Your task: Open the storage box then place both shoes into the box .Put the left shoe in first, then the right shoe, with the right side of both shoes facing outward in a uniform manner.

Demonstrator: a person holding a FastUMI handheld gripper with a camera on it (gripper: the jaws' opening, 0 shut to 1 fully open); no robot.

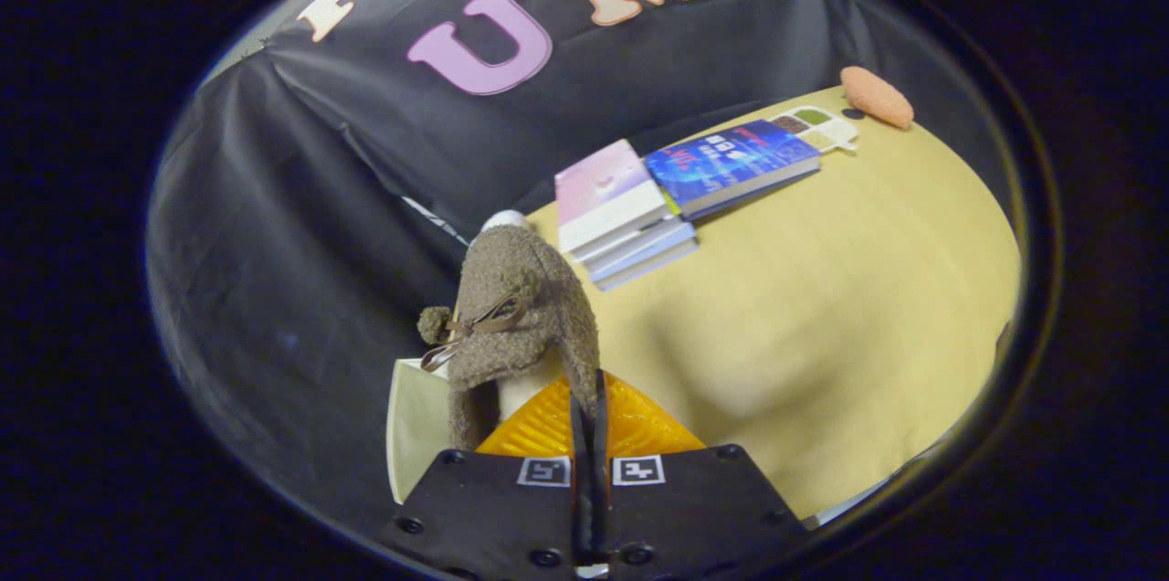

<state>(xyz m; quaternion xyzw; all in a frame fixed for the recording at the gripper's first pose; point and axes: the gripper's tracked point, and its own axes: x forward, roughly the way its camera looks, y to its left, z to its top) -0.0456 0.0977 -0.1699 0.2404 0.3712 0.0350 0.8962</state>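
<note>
- Right now I have a brown fuzzy shoe (521, 307) pinched in the gripper (590, 407): the two orange fingers (548, 426) are closed nearly flat together, with only a thin edge of the shoe's upper caught between them.
- The shoe hangs off the fingers, sole side away from me, its small brown bow and pompom showing on the left flank.
- Just under and to the left of the shoe I see a pale cream panel (415, 426), which I take to be a wall or the raised lid of the storage box; I cannot tell how far open the box stands, nor see its inside.
- My judgement: this is a placing step, one shoe being carried to the box. Whether it is the left or the right shoe I cannot tell from here.
- The next move calls for lowering the shoe into the box with its right side turned outward, so I should check the turn of my wrist before I let the fingers part.
- The grip is on a soft edge only, so I would move slowly.
- Farther off on the tan table (822, 307) lie a stack of books (621, 216), a blue book (731, 161) beside it, a small tray (817, 126) and, at the far right, an orange sponge-like thing (877, 97).
</note>
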